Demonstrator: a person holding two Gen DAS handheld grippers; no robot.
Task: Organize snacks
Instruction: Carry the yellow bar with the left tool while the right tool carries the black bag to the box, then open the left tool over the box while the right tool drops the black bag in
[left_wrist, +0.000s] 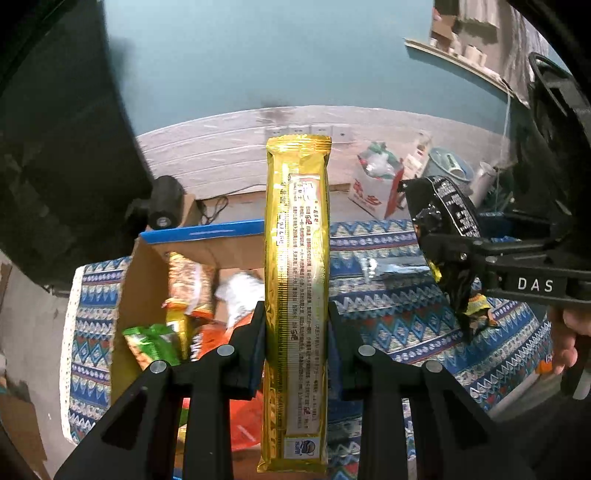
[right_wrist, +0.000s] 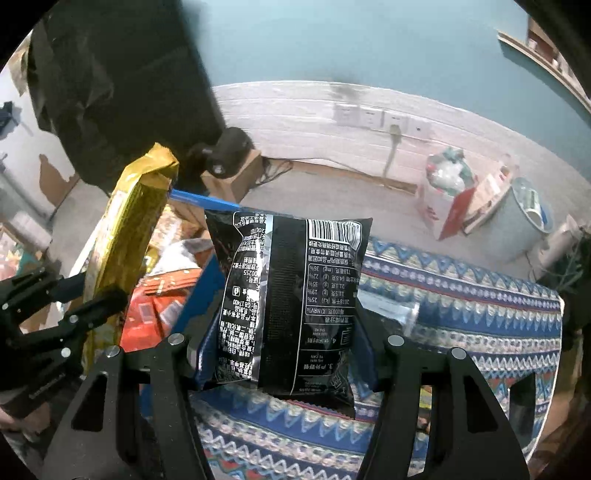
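My left gripper (left_wrist: 295, 317) is shut on a long gold snack packet (left_wrist: 297, 280) and holds it upright above the edge of a cardboard box (left_wrist: 144, 266) with a blue flap. The box holds several snack bags, among them a green one (left_wrist: 155, 343) and an orange one (left_wrist: 190, 284). My right gripper (right_wrist: 286, 325) is shut on a black snack packet (right_wrist: 291, 295) with white print and holds it above the patterned cloth. In the left wrist view the right gripper (left_wrist: 458, 266) with the black packet is at the right. In the right wrist view the gold packet (right_wrist: 129, 236) stands at the left, over the box.
A blue patterned cloth (right_wrist: 480, 325) covers the table. A small clear-grey packet (right_wrist: 395, 310) lies on it behind the black packet. On the floor beyond are a red-and-white bag (right_wrist: 447, 195), a grey bucket (right_wrist: 517, 221) and a black device on a carton (right_wrist: 229, 147).
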